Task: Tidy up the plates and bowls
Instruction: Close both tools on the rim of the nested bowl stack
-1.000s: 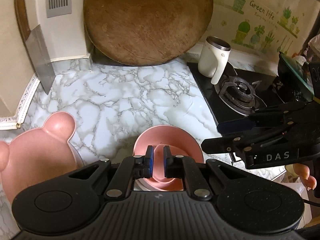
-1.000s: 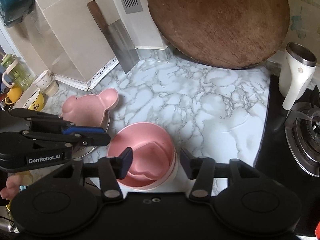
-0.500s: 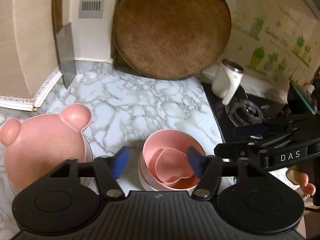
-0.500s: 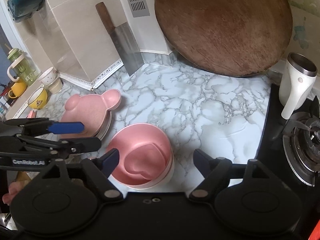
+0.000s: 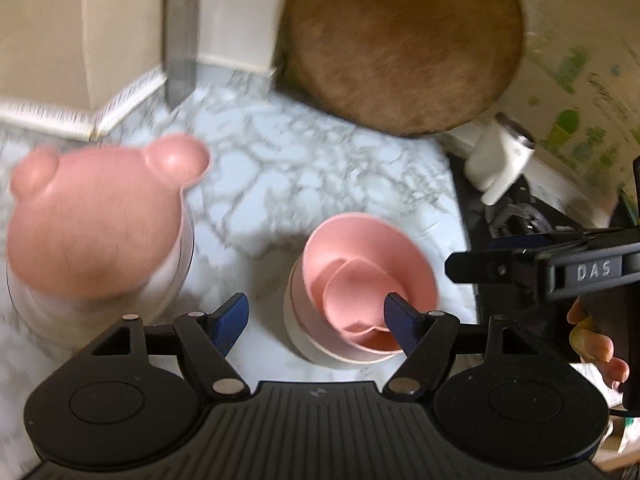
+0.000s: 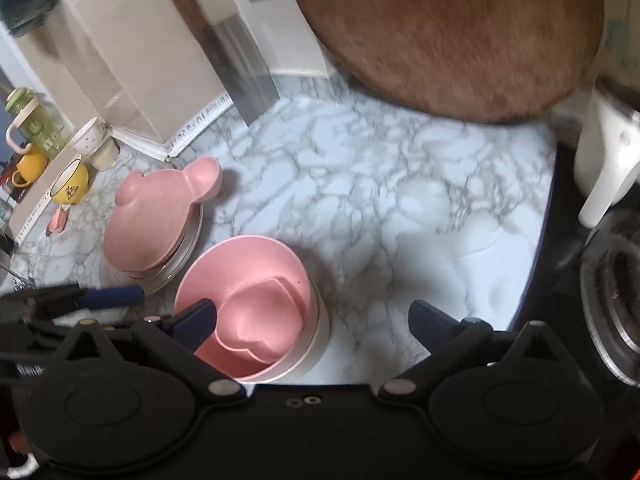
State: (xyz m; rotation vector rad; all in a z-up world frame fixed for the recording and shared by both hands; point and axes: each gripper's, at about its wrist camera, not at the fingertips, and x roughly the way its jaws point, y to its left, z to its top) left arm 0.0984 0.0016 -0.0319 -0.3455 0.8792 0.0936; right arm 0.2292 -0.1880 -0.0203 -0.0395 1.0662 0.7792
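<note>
Counter: marble-patterned worktop [image 6: 380,216], running back to a tiled corner, a black gas hob [image 6: 612,292] at its right edge.
Back wall: big round wooden board [image 5: 404,44] leaning upright; a cleaver [image 6: 240,68] propped beside it in the corner.
Mug: white, steel-rimmed [image 5: 500,160], standing by the hob.
Far left: yellow cups [image 6: 72,182] and a green jug [image 6: 30,120], well apart from the work.
Bear plate: pink bear-eared plate [image 6: 160,224] topping a stack with a glass plate [image 6: 176,272] under it, left of the bowls.
Bowl stack: pink round bowl [image 5: 368,276] nested in a white bowl [image 6: 316,344], with a pink heart dish [image 6: 260,320] lying inside it, near the counter's front edge.
Left gripper [image 5: 316,320]: jaws have just been opening; now spread apart, nothing pinched, its right blue pad over the heart dish.
Right gripper [image 6: 312,320]: jaws have just been opening too; very wide, gripping nothing, left pad over the pink bowl, right pad over bare marble.
Hand: fingers [image 5: 592,344] wrapped on the right gripper's handle, seen from the left camera.
</note>
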